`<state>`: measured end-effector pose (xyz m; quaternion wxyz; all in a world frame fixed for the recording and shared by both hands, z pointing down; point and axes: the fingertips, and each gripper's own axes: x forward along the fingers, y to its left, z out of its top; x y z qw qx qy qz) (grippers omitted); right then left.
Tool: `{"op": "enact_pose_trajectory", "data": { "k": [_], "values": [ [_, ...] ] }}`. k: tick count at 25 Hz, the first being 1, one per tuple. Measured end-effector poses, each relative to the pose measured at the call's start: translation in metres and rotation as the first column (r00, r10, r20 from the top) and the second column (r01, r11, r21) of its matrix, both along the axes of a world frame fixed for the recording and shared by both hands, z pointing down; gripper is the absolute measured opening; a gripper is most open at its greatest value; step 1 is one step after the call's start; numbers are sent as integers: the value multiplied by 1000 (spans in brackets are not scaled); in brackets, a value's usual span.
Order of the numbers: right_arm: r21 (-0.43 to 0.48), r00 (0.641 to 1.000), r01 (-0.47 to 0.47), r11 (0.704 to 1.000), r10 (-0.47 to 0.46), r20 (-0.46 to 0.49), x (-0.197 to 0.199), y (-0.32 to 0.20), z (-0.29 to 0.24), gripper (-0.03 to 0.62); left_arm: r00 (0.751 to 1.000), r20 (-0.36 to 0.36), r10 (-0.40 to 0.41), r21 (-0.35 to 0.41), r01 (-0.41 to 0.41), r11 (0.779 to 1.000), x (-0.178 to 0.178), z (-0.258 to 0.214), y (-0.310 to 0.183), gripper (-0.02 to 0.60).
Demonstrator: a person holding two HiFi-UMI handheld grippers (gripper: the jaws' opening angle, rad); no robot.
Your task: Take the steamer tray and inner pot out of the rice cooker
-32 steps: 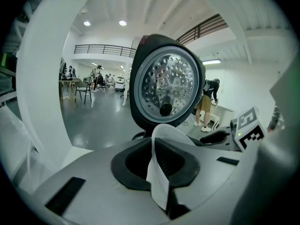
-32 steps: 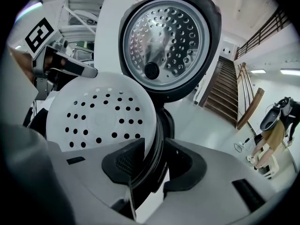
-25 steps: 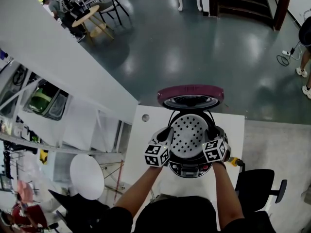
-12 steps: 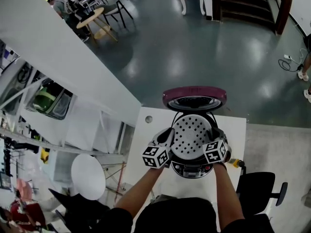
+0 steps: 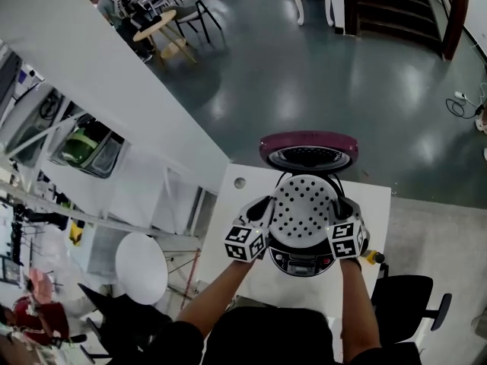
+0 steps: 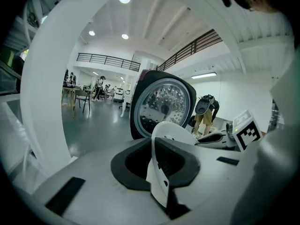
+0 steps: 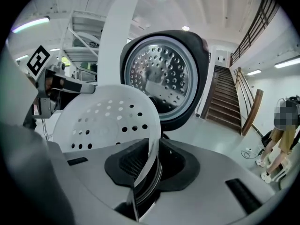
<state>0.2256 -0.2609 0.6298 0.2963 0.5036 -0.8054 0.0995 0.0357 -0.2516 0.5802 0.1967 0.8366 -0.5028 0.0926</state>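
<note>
The white, perforated steamer tray (image 5: pixel 306 206) sits at the open mouth of the rice cooker (image 5: pixel 303 264), in front of its raised lid (image 5: pixel 308 151). 2 grippers flank it. The left gripper (image 5: pixel 263 208) is clamped tight on the left rim. The right gripper (image 5: pixel 345 211) has its jaws closing on the opposite rim, which runs between the pads. The cooker stands on a white table (image 5: pixel 245 194).

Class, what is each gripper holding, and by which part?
The steamer tray, by its rim: left gripper clamped on one side, right gripper with jaws closing on the opposite.
</note>
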Motion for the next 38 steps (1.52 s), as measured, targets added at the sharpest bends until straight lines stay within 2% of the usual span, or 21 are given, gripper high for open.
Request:
{"op": "enact_pose_trajectory", "data": {
  "k": [7,11,16,19,26,30,38],
  "values": [
    [39,999,-26,999,24,34,-25,13,-40,51,1000,11,1,47,-1,999,-27,-24,6,21],
    [50,999,-48,998,47,28,-48,20,-61,46,1000,-15,27,59,-26,998,-52,-36,11,21],
    [65,998,-65,996,64,7,-99,27,-74,40,998,-55,12,44,-9,999,-104,-33,21,21],
    [57,999,-44,997,45,-13,-139,30,-73,41,998,-57,-7,38,10,999,-144,-28,25,22],
    [42,999,-18,999,20,-42,-214,29,-64,41,996,-82,-18,41,22,999,-221,-20,33,21],
    [13,1000,-12,1000,13,-28,-254,30,-46,41,997,-73,-34,17,36,999,-261,-2,34,21],
    [-114,998,-24,993,17,-61,-291,38,27,41,1000,-17,-13,-81,12,997,-296,61,38,21]
  ]
}}
